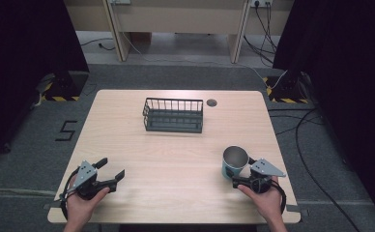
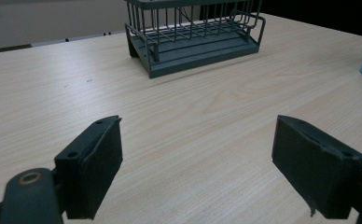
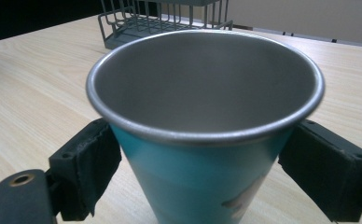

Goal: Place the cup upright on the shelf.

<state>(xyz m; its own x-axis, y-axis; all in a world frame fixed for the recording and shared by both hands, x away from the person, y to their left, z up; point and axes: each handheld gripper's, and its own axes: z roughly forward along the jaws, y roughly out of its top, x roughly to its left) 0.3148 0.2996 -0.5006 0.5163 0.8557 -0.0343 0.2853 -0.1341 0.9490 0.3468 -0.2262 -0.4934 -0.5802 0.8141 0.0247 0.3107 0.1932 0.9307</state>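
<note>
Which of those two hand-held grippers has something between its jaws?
The right hand-held gripper: its jaws flank the teal cup. The left hand-held gripper stands open over bare table.

A light wooden table [image 1: 176,159] stands in the middle of the frame on a grey carpet floor [image 1: 321,159]. Black curtains [image 1: 26,43] hang at the upper left and upper right. At the top, a pale wooden bench [image 1: 176,19] stands by the wall. Black cables [image 1: 311,145] lie on the floor at the right. A dark number five [image 1: 65,130] is marked on the floor at the left. Yellow and black striped tape [image 1: 60,98] sits near both far corners.
</note>
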